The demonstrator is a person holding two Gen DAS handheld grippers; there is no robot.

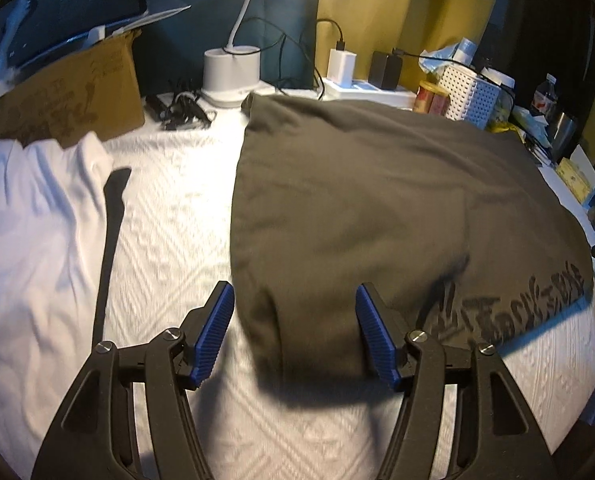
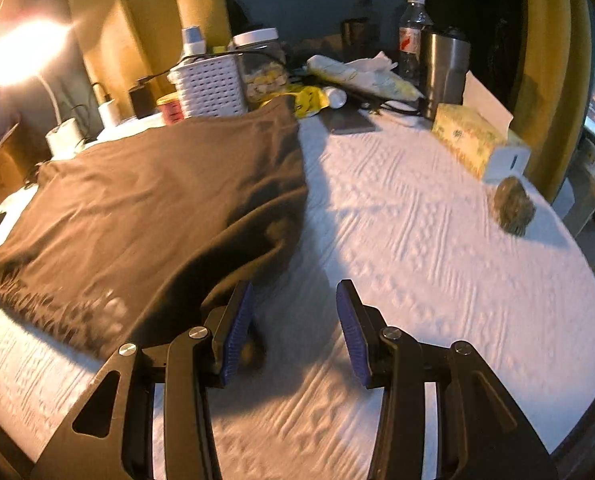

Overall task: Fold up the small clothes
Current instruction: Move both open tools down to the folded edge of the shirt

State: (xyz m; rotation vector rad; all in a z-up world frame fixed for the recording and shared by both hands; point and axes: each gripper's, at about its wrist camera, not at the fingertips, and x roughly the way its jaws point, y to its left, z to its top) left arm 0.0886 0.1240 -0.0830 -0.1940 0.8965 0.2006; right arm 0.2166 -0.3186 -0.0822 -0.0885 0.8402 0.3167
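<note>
A dark shirt (image 1: 377,208) is lying folded on a white textured tablecloth (image 1: 169,208). The left gripper (image 1: 295,308) is hovering wide open over its near corner; the right gripper (image 2: 295,312) is standing half open, empty, beside its edge.

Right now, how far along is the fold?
Done: dark shirt already looks folded over once on the white cover. In hand: nothing; left gripper open over its near corner, right gripper open beside its edge. Left: further folds, plus the white garment, which lies rumpled.
</note>
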